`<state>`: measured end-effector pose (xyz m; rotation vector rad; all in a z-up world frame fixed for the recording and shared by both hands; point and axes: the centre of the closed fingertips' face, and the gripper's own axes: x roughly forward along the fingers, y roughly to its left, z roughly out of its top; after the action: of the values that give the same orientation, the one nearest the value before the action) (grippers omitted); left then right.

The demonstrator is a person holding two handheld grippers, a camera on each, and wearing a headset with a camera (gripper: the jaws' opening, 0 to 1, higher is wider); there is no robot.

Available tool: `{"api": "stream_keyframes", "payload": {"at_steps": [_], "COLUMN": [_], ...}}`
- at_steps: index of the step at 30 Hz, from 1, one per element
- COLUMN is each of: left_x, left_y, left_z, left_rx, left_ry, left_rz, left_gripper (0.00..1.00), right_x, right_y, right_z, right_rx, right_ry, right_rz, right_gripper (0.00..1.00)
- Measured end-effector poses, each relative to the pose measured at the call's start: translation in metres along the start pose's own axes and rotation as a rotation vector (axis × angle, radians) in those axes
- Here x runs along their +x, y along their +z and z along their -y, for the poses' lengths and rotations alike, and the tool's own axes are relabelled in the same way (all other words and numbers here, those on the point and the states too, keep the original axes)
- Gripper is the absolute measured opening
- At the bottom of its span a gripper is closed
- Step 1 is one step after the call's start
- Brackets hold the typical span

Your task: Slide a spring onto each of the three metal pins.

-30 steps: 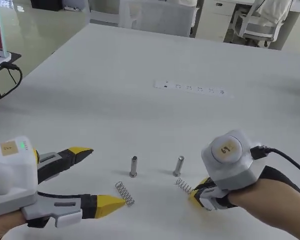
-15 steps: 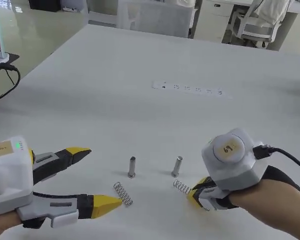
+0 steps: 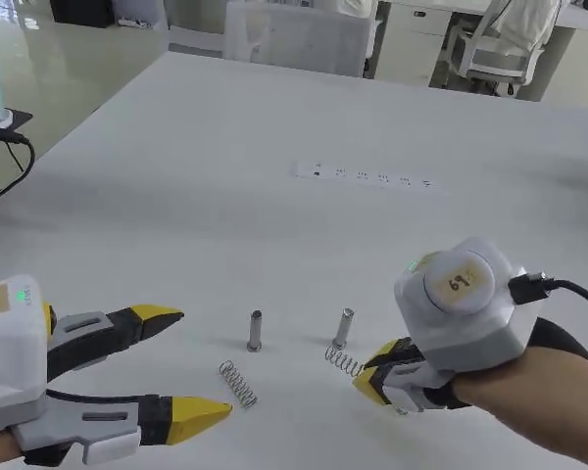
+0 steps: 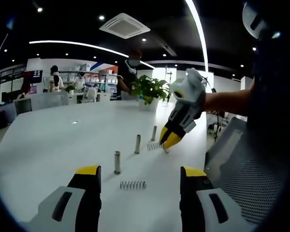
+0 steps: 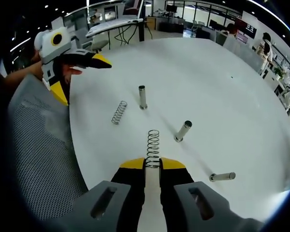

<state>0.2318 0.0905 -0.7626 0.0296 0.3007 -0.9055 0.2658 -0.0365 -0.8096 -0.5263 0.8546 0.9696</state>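
Observation:
Two upright metal pins stand on the white table. In the left gripper view there are three in a row. A loose spring lies before the left pin. My right gripper is shut on the end of a second spring, whose free end points toward the middle pin. My left gripper hovers open just short of the loose spring.
A white power strip lies flat farther back on the table. Chairs stand beyond the far edge. A black cable hangs off the left side. A mesh chair back is close behind the grippers.
My right gripper has carried its spring left and forward, so the free end now lies close to the right-hand pin's base. The left gripper sank slightly; still open.

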Motion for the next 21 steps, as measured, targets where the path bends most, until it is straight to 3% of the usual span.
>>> {"api": "stream_keyframes", "payload": {"at_steps": [7, 13, 21], "left_x": [0.007, 0.017, 0.025], "left_y": [0.002, 0.013, 0.025], "left_z": [0.018, 0.031, 0.036], "left_rx": [0.021, 0.053, 0.092], "left_ry": [-0.112, -0.189, -0.244], "left_rz": [-0.041, -0.054, -0.055], "left_gripper": [0.41, 0.34, 0.31], "right_x": [-0.006, -0.011, -0.019], "right_y": [0.009, 0.015, 0.023], "right_z": [-0.014, -0.022, -0.037], "right_rx": [-0.022, -0.045, -0.071], "right_ry": [0.045, 0.069, 0.116], "right_rz": [0.011, 0.016, 0.027], "right_gripper": [0.08, 0.08, 0.08]}}
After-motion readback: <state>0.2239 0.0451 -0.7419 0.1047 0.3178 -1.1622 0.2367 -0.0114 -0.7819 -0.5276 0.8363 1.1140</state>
